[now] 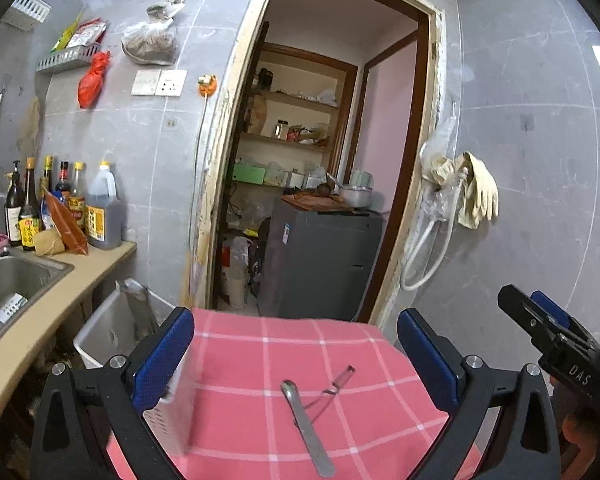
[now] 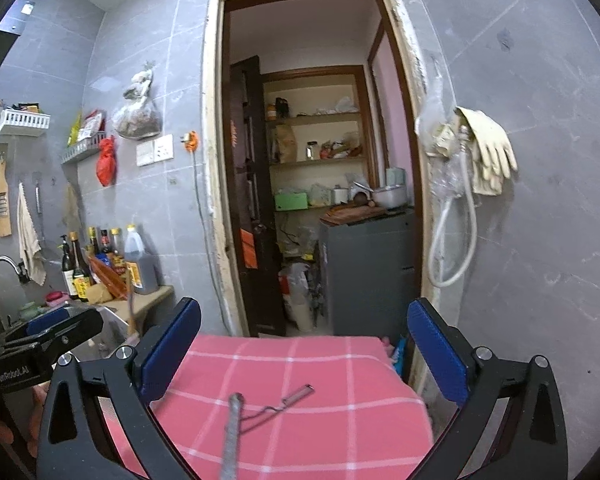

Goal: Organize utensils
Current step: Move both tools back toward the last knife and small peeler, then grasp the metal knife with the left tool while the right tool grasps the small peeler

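On the pink checked cloth (image 1: pixel 260 360) lie a spoon (image 1: pixel 306 428) and wire tool (image 1: pixel 336 384), both grippers (image 1: pixel 296 360) (image 2: pixel 304 356) gaping wide, empty.

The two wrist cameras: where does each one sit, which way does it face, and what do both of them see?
Left wrist view: sits on the left gripper, looks along its open blue-padded fingers over the pink checked cloth toward the doorway; the right gripper shows at the right edge.
Right wrist view: sits on the right gripper, faces the same doorway; the left gripper shows at the left edge.
Shared: the cloth, a metal utensil lying on it, a wire tool, the sauce bottles and rubber gloves.
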Demonstrator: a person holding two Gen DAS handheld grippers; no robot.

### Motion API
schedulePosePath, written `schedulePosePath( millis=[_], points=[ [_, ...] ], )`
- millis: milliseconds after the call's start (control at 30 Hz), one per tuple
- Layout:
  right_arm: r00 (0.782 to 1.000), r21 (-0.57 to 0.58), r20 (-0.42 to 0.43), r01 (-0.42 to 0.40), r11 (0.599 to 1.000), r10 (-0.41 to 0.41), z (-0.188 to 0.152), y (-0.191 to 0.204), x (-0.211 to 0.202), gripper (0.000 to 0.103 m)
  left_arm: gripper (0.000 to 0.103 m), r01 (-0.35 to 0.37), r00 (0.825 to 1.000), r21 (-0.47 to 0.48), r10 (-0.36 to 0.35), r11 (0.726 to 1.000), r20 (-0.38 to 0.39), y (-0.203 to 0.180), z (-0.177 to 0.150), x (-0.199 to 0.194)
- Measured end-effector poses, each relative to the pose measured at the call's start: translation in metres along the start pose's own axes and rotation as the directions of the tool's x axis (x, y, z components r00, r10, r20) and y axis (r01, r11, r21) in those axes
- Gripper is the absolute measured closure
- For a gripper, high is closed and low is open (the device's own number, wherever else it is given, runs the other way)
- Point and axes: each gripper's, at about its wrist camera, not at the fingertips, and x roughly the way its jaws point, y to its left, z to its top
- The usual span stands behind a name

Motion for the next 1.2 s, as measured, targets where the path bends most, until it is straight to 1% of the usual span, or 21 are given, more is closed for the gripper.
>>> schedulePosePath(
  millis=[133,267,333,400,433,533,567,600,633,667,700,767,800,833,867,933,967,1033,1100,1167,1200],
  points=[
    [0.999,0.012,-0.037,0.018,1.0,-0.017,-0.013,-0.019,0.01,0.001,0.001,-0.016,0.999,-0.002,0.016,1.0,-0.037,-0.01,-0.016,0.014],
    [0.995,0.026,-0.096,0.012,1.0,-0.009,-0.028,-0.036,0.03,0.001,0.001,-0.029,0.994,-0.013,0.027,1.0,-0.105,-0.016,-0.031,0.034],
    [0.99,0.038,-0.141,-0.001,0.999,0.007,-0.038,-0.045,0.045,0.001,0.001,-0.032,0.989,-0.021,0.029,0.999,-0.144,-0.018,-0.039,0.045],
    [0.982,0.054,-0.187,-0.016,0.998,0.026,-0.049,-0.053,0.06,0.001,0.001,-0.039,0.98,-0.038,0.031,0.999,-0.196,-0.017,-0.048,0.058],
    [0.979,0.055,-0.203,-0.019,0.998,0.03,-0.054,-0.054,0.065,0.002,0.001,-0.041,0.977,-0.047,0.03,0.998,-0.21,-0.016,-0.051,0.063],
    [0.961,0.067,-0.272,-0.042,0.997,0.059,-0.072,-0.059,0.088,0.003,0.001,-0.047,0.964,-0.069,0.027,0.997,-0.263,-0.011,-0.062,0.081],
    [0.955,0.072,-0.29,-0.048,0.996,0.067,-0.078,-0.059,0.094,0.004,0.001,-0.047,0.96,-0.075,0.024,0.996,-0.279,-0.01,-0.066,0.088],
    [0.946,0.085,-0.314,-0.062,0.994,0.086,-0.084,-0.06,0.104,0.008,0.001,-0.046,0.956,-0.08,0.021,0.996,-0.293,-0.009,-0.069,0.093],
    [0.94,0.088,-0.328,-0.069,0.994,0.094,-0.088,-0.06,0.109,0.014,0.001,-0.046,0.951,-0.089,0.016,0.995,-0.31,-0.007,-0.073,0.099],
    [0.931,0.09,-0.351,-0.075,0.993,0.102,-0.093,-0.059,0.117,0.016,0.002,-0.048,0.944,-0.101,0.012,0.994,-0.328,-0.005,-0.076,0.106],
    [0.923,0.09,-0.368,-0.081,0.993,0.109,-0.096,-0.058,0.123,0.022,0.002,-0.048,0.94,-0.111,0.007,0.993,-0.341,-0.003,-0.08,0.111],
    [0.905,0.097,-0.408,-0.092,0.991,0.124,-0.106,-0.056,0.137,0.03,0.012,-0.048,0.926,-0.143,-0.009,0.989,-0.376,0.002,-0.087,0.125],
    [0.893,0.106,-0.429,-0.101,0.989,0.137,-0.111,-0.055,0.146,0.036,0.014,-0.05,0.92,-0.152,-0.014,0.987,-0.392,0.004,-0.09,0.131],
    [0.886,0.109,-0.441,-0.105,0.989,0.142,-0.115,-0.053,0.15,0.041,0.018,-0.056,0.912,-0.163,-0.016,0.985,-0.411,0.006,-0.094,0.138],
    [0.878,0.111,-0.456,-0.109,0.988,0.148,-0.12,-0.052,0.157,0.042,0.021,-0.06,0.906,-0.17,-0.017,0.984,-0.423,0.008,-0.097,0.143],
    [0.863,0.119,-0.478,-0.119,0.986,0.161,-0.127,-0.047,0.166,0.05,0.026,-0.067,0.896,-0.181,-0.021,0.981,-0.443,0.011,-0.104,0.154],
    [0.856,0.123,-0.489,-0.123,0.985,0.168,-0.131,-0.045,0.171,0.052,0.029,-0.07,0.891,-0.182,-0.021,0.981,-0.453,0.012,-0.106,0.159],
    [0.84,0.13,-0.512,-0.133,0.983,0.182,-0.138,-0.04,0.181,0.059,0.033,-0.072,0.882,-0.182,-0.022,0.981,-0.471,0.013,-0.11,0.167],
    [0.821,0.139,-0.536,-0.144,0.98,0.196,-0.145,-0.034,0.192,0.061,0.039,-0.072,0.87,-0.186,-0.03,0.98,-0.492,0.014,-0.115,0.176],
    [0.808,0.151,-0.55,-0.15,0.977,0.209,-0.152,-0.03,0.199,0.062,0.048,-0.069,0.86,-0.192,-0.039,0.979,-0.51,0.015,-0.12,0.182],
    [0.803,0.154,-0.556,-0.153,0.976,0.214,-0.155,-0.029,0.202,0.063,0.051,-0.065,0.855,-0.194,-0.045,0.979,-0.516,0.016,-0.122,0.185]
  ],
)
